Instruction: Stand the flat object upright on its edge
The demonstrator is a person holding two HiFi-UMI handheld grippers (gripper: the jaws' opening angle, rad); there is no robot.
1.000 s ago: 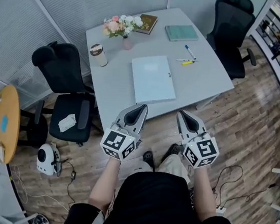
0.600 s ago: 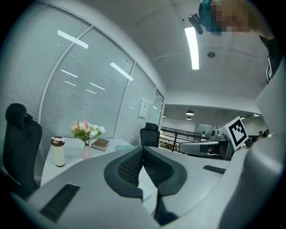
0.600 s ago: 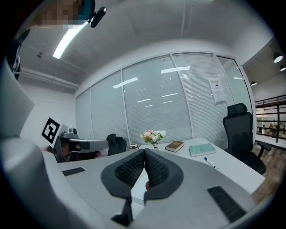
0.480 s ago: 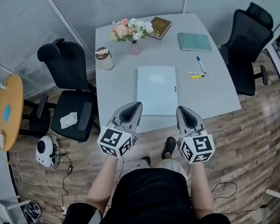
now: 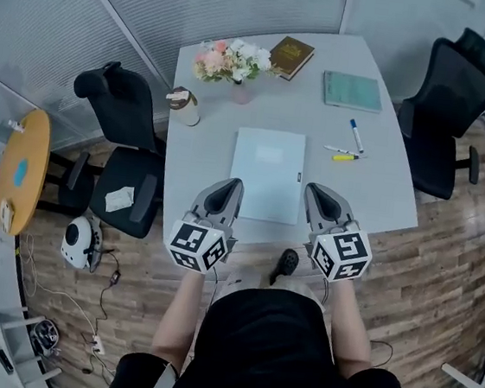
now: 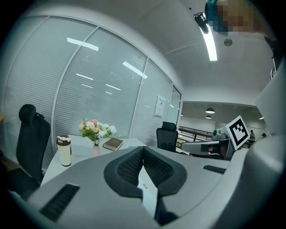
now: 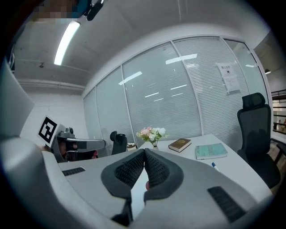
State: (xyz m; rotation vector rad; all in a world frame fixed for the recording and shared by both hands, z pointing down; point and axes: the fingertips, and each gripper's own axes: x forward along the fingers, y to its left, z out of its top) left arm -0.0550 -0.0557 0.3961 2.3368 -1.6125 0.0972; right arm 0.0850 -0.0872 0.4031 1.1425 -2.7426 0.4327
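A pale blue flat folder lies flat on the grey table, near its front edge. My left gripper hangs in the air just left of the folder's near corner, jaws shut with nothing between them. My right gripper hangs just right of the folder, also shut and empty. Neither touches the folder. In the left gripper view the shut jaws point across the table, and a strip of the folder shows below them. The right gripper view has its shut jaws in front of the same table.
At the table's far end stand a flower vase, a lidded cup, a brown book and a teal book. Two markers lie right of the folder. Black office chairs flank the table.
The person has moved nearer and now faces the table more squarely. Both gripper tips now show on either side of the folder's near end. Both grippers stayed shut.
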